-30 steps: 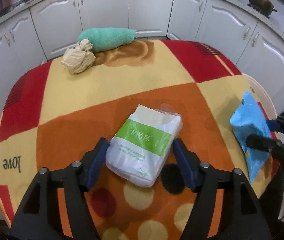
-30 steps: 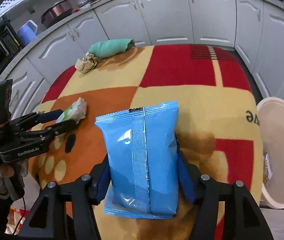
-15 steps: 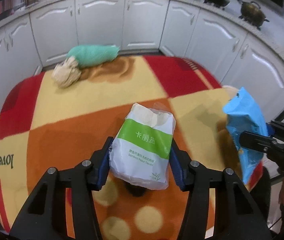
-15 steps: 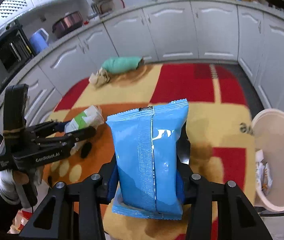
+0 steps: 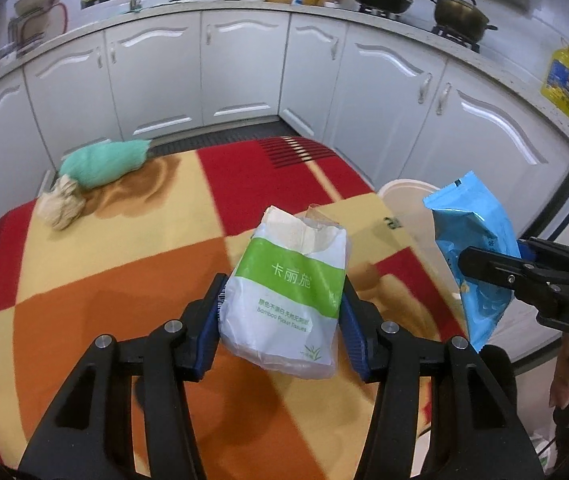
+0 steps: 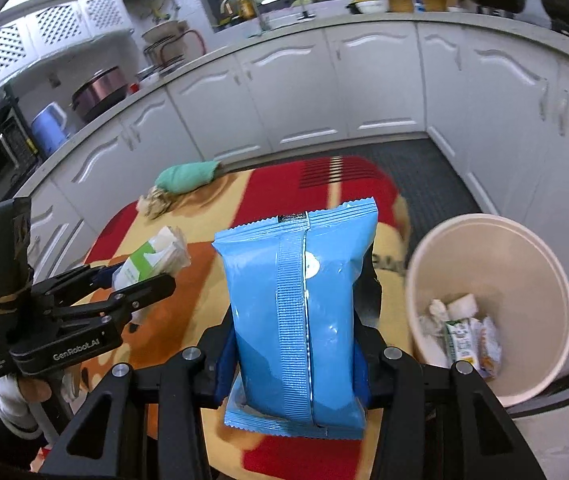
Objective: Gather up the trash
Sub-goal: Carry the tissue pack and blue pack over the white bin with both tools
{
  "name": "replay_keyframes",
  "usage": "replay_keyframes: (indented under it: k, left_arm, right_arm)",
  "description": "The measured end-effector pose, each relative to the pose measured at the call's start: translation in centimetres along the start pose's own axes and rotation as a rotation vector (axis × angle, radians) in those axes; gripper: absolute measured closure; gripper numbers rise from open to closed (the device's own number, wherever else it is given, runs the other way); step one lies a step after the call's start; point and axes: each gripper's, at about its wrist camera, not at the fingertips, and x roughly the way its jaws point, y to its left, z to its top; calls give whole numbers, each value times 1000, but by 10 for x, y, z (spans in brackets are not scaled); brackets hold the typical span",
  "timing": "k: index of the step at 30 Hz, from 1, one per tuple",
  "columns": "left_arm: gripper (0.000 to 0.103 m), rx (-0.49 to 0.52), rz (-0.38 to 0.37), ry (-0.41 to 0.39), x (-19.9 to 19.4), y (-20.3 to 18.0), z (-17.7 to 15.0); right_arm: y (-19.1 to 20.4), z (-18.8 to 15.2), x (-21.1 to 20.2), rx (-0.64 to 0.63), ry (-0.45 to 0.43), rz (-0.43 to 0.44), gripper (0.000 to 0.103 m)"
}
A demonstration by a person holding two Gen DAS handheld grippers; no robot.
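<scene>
My left gripper [image 5: 282, 312] is shut on a white and green tissue pack [image 5: 288, 296] and holds it above the patterned table cloth [image 5: 104, 264]. The pack also shows in the right wrist view [image 6: 152, 256]. My right gripper [image 6: 292, 344] is shut on a blue snack packet [image 6: 296, 312], held upright above the table's right edge, left of the cream trash bin [image 6: 540, 264]. The packet [image 5: 472, 252] and bin [image 5: 400, 192] also show in the left wrist view. A crumpled paper ball [image 5: 60, 206] lies at the table's far left.
A rolled green towel [image 5: 104, 162] lies beside the paper ball. The bin holds several wrappers [image 6: 464, 332]. White kitchen cabinets [image 5: 240, 68] curve around the table, with pots [image 5: 460, 12] and a yellow oil bottle [image 5: 562, 76] on the counter.
Both grippers have risen well above the table with their loads. The left closed on the tissue pack and lifted it. The right carried the blue packet toward the bin.
</scene>
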Motion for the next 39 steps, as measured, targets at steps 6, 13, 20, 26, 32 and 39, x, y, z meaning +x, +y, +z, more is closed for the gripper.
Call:
replay_keyframes:
  k: [6, 13, 20, 26, 32, 39]
  left_arm:
    - [52, 24, -16, -2, 5, -23, 5]
    - [52, 50, -29, -4, 9, -41, 11]
    - [52, 72, -39, -3, 13, -56, 13]
    - [52, 87, -44, 0, 16, -65, 14]
    - [52, 89, -61, 9, 22, -73, 16]
    - [52, 98, -95, 28, 34, -89, 22]
  right_arm:
    - [-23, -2, -11, 49, -19, -21, 58]
    - [-42, -6, -19, 89, -31, -35, 58]
    - [-57, -8, -24, 118, -38, -42, 58]
    - [-64, -10, -26, 138, -41, -49, 58]
    - [-75, -12, -28, 163, -45, -58, 58]
    - [-95, -17, -31, 209, -48, -73, 58]
